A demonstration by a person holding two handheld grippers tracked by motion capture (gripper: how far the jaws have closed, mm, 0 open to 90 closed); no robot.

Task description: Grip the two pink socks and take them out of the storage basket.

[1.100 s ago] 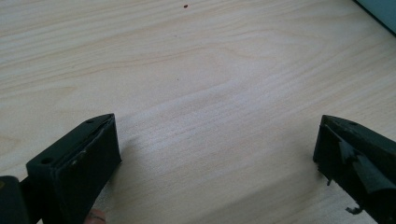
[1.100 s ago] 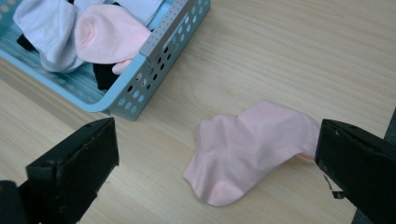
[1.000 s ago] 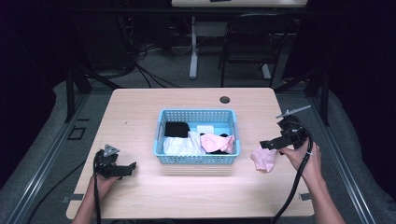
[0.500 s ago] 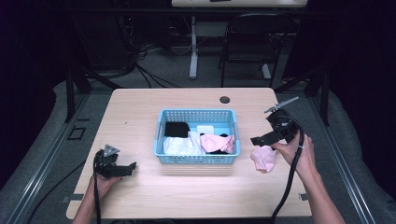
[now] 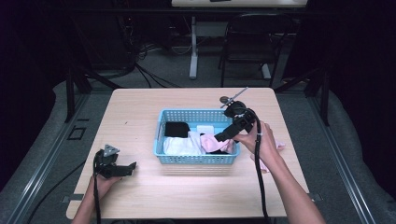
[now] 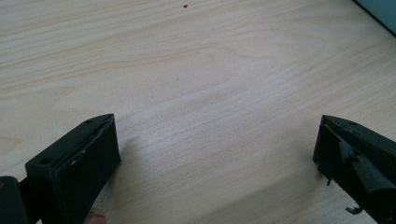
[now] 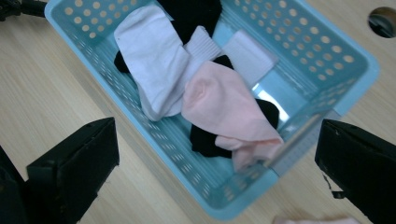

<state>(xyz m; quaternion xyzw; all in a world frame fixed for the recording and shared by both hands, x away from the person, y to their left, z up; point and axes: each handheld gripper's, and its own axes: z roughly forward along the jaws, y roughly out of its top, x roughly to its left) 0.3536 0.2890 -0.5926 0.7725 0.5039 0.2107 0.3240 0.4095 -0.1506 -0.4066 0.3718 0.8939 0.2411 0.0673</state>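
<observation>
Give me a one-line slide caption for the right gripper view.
Open right gripper hovering over a blue basket of socks, a pink sock lying on top.

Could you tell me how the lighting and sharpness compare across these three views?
High view: the table is lit, its surroundings fall into darkness, and detail is soft. Left gripper view: the wood grain is crisp, the near jaws slightly blurred. Right gripper view: the blue basket and pink sock are bright and sharp.
</observation>
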